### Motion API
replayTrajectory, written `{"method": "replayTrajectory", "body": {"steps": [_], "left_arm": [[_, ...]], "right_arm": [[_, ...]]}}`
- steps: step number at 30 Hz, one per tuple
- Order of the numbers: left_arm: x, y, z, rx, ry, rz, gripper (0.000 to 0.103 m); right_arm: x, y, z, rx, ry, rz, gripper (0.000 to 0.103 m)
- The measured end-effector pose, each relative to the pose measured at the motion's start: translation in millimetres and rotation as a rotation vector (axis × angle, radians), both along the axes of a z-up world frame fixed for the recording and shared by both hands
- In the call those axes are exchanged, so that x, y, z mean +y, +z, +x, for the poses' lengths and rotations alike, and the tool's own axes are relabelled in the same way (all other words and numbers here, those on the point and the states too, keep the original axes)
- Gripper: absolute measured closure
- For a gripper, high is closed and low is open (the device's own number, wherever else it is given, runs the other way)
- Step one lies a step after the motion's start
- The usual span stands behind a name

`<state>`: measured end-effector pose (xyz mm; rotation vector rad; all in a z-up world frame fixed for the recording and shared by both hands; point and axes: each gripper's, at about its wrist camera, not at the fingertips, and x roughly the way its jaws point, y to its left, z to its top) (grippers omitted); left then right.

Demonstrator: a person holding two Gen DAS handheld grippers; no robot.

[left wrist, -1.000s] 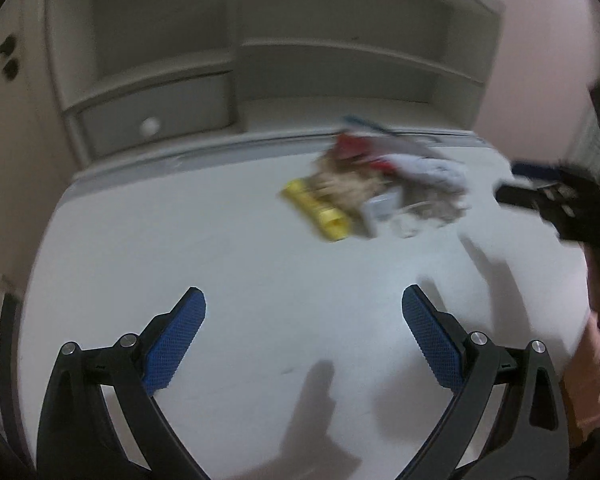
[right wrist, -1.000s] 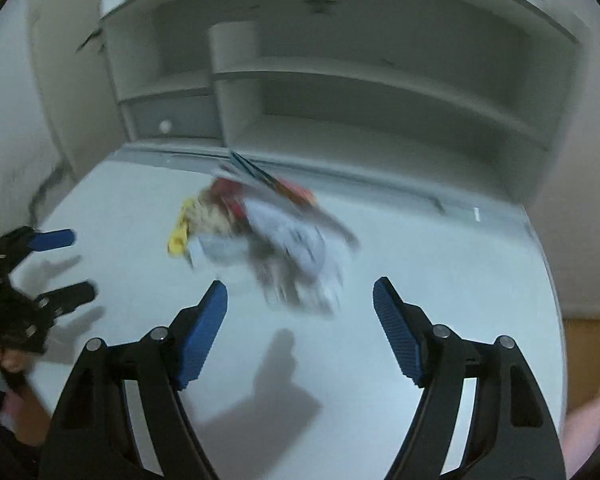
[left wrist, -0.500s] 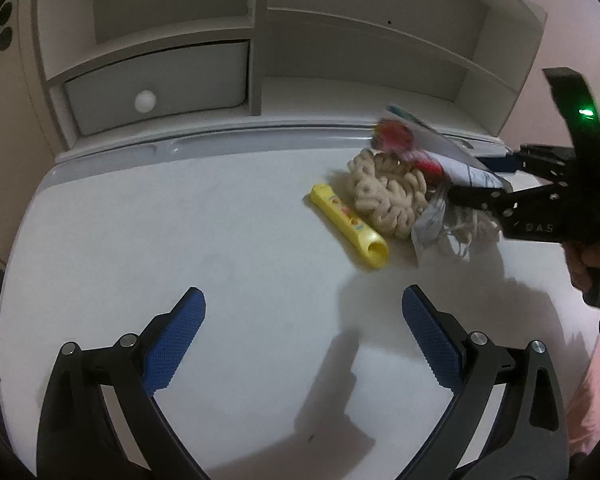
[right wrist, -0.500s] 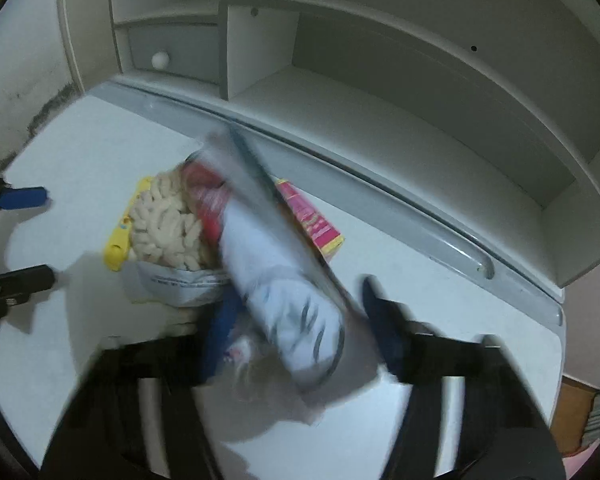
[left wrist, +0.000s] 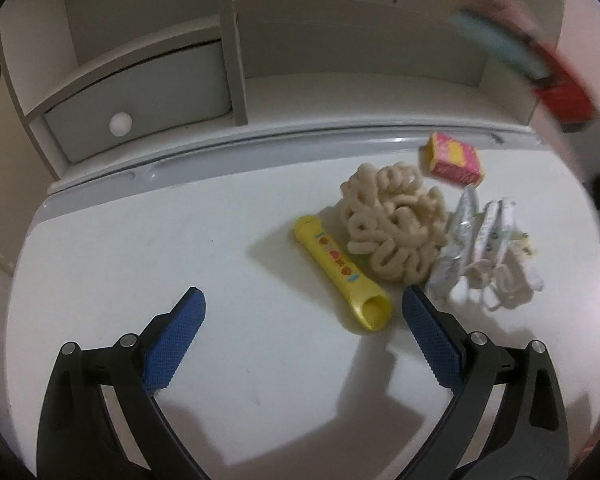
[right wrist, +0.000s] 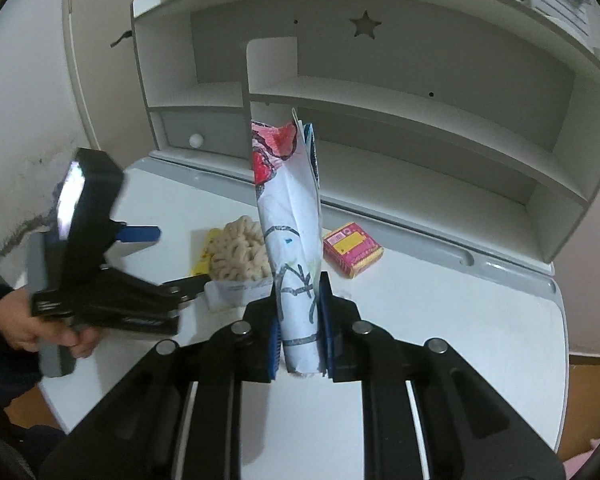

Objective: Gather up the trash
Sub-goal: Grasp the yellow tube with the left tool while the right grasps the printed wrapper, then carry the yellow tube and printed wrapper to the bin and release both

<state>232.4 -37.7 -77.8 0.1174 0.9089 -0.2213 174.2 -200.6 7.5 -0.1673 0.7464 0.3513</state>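
Observation:
My right gripper (right wrist: 300, 304) is shut on a folded sheet of paper with a coloured drawing (right wrist: 288, 216), which stands up between the pads. In the left wrist view that paper (left wrist: 516, 48) is a blur high at the right. On the white desk (left wrist: 140, 248) lie a yellow tube (left wrist: 340, 272), a beige heap of ring snacks (left wrist: 392, 224), a pink and yellow box (left wrist: 454, 158) and silver wrappers (left wrist: 484, 240). My left gripper (left wrist: 302, 304) is open just short of the tube, its right finger beside the tube's open end. The right wrist view shows it (right wrist: 168, 258) left of the heap.
A grey and white shelf unit (right wrist: 400, 104) with a small drawer (left wrist: 140, 96) stands along the back of the desk behind a raised grey ridge (left wrist: 260, 148). A person's hand (right wrist: 28, 320) holds the left gripper. Wooden floor (right wrist: 588, 400) shows beyond the desk's right edge.
My right gripper has closed on the drawn paper and lifted it off the heap. My left gripper has moved in toward the trash, so the yellow tube now lies by its right finger.

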Motion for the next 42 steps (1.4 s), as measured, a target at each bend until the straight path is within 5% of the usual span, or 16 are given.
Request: {"method": "replayTrajectory", "body": {"steps": [8,11,13,24,35,42], "left_arm": [[-0.2,-8.3,19.8,-0.001,0.054,0.01,0.015],[-3.7,-3.7,18.6,-0.021,0.042,0.015,0.039],[-7.3,0.2,15.6,-0.034,0.029,0.033,0.084],[-31.9,39.1,-38.6,-0.096,-0.065,-0.002,0.084],[-256.1,65.3,-185.1,-0.104,-0.595,-0.157,0.084],[-370.2,44.0,-267.8,-0.018,-0.848,-0.198,0.084]], "right_arm": [[-28.6,0.9,-35.7,0.001,-0.073,0.057,0.087],[-43.6,-4.7,-52.9,0.013,-0.116,0.069,0.087],[-54.8,-8.6,-66.1,0.02,-0.149,0.08,0.087],[-167.6,-12.9,-186.6,-0.005,-0.529,0.131,0.087],[-315.3,-77.9,-336.0,0.09,-1.086,0.15,0.087],[-378.0,-139.7,-379.6,0.241,-1.249,0.235,0.087]]}}
